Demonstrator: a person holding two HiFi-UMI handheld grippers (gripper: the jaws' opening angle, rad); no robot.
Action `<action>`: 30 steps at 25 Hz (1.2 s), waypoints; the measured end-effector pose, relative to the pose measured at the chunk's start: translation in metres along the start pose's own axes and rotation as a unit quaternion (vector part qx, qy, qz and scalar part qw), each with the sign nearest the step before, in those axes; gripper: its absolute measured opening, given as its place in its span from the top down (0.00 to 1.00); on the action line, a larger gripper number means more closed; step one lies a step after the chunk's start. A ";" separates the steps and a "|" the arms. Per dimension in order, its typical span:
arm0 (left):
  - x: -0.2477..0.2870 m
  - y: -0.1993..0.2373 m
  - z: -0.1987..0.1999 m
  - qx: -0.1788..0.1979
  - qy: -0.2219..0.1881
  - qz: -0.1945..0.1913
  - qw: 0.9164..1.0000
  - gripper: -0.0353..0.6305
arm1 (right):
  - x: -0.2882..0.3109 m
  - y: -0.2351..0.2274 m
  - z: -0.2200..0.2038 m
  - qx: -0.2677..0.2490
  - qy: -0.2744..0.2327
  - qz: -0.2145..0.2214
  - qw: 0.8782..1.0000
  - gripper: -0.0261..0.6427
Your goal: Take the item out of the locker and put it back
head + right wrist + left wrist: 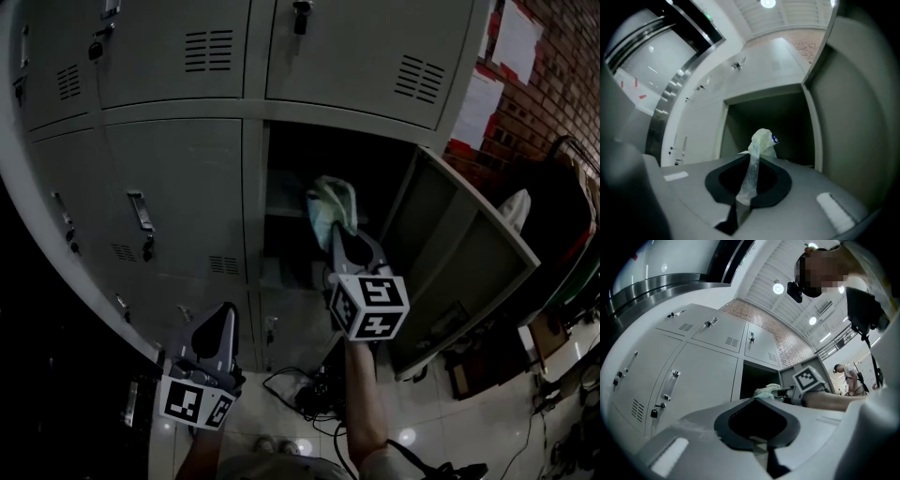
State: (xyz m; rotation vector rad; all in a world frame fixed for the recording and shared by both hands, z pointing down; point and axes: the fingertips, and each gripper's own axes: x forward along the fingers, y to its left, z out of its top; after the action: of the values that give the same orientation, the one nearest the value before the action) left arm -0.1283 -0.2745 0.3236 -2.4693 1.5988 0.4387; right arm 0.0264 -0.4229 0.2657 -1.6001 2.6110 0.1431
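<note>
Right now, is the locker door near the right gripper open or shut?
Open: the locker door is swung out to the right, and the dark compartment behind it shows.

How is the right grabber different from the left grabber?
The right gripper is raised up to the open locker; the left gripper hangs lower, in front of closed locker doors. The right gripper pinches a pale plastic bag; the left gripper holds nothing. Both have their jaws together, and each carries a marker cube.
</note>
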 end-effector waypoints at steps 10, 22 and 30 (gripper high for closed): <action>-0.019 -0.020 0.019 0.006 -0.016 -0.009 1.000 0.94 | -0.163 0.071 -0.004 -0.004 -0.063 0.018 0.998 0.95; -0.037 -0.032 0.025 0.009 -0.018 -0.009 1.000 0.94 | -0.204 0.080 -0.001 0.006 -0.070 0.012 0.997 0.95; -0.037 -0.035 0.030 0.011 -0.023 -0.008 1.000 0.94 | -0.213 0.077 0.002 0.016 -0.077 0.010 0.997 0.95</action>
State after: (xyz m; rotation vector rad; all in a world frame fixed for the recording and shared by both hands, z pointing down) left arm -0.1150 -0.2191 0.3071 -2.4362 1.5564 0.4694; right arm 0.0544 -0.1993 0.2904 -1.4897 2.5014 0.2148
